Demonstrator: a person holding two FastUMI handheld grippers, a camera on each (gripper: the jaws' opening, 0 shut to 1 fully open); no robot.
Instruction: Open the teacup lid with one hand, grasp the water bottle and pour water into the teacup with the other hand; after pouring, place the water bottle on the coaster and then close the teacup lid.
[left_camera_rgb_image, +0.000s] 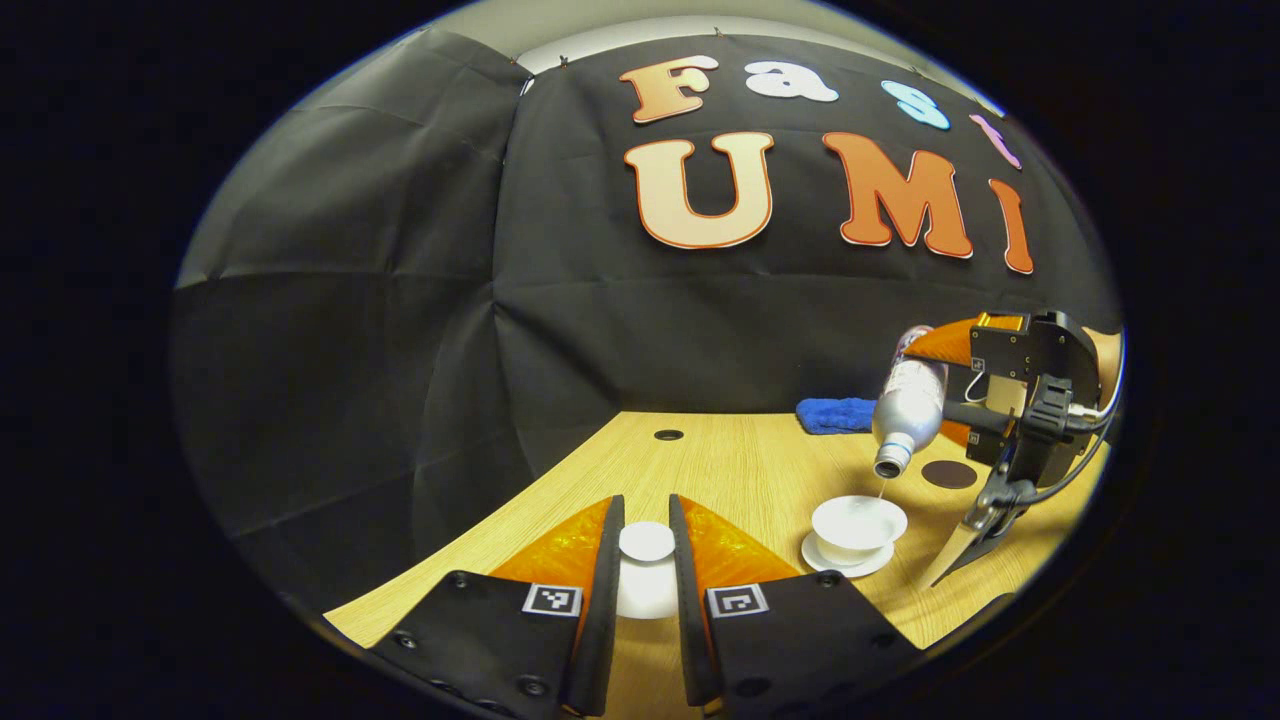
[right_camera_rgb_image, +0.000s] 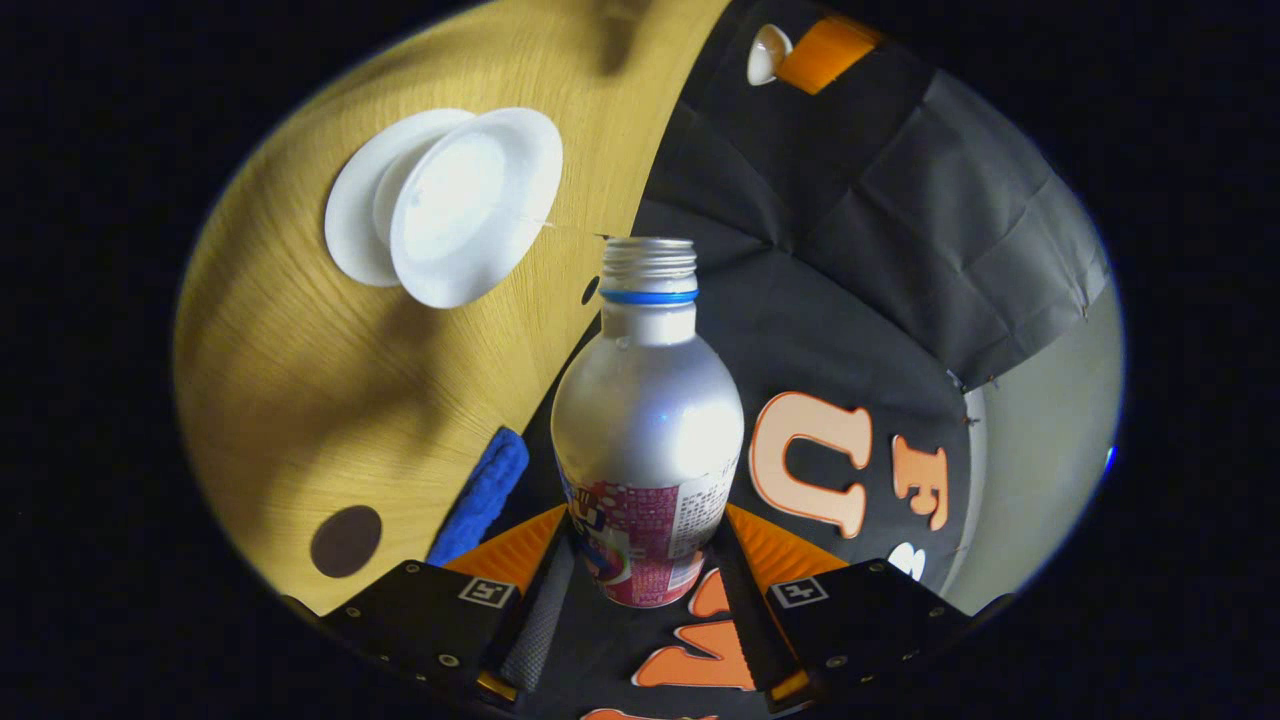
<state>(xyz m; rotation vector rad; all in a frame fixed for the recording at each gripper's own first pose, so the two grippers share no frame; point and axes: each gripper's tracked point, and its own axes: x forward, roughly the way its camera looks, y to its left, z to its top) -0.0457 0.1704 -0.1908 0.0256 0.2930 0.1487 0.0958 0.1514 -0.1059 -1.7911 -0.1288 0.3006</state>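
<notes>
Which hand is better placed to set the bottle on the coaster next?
Right: its tongs already grip the tilted water bottle, near the coaster. Left tongs hold the lid.

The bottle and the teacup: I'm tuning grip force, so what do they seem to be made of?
The bottle looks like metal, likely aluminium: a matte silver body with a soft highlight, a threaded neck and a printed wrap low down. The teacup looks like glazed white ceramic or porcelain, smooth and faintly glossy, though plastic can't be ruled out.
</notes>
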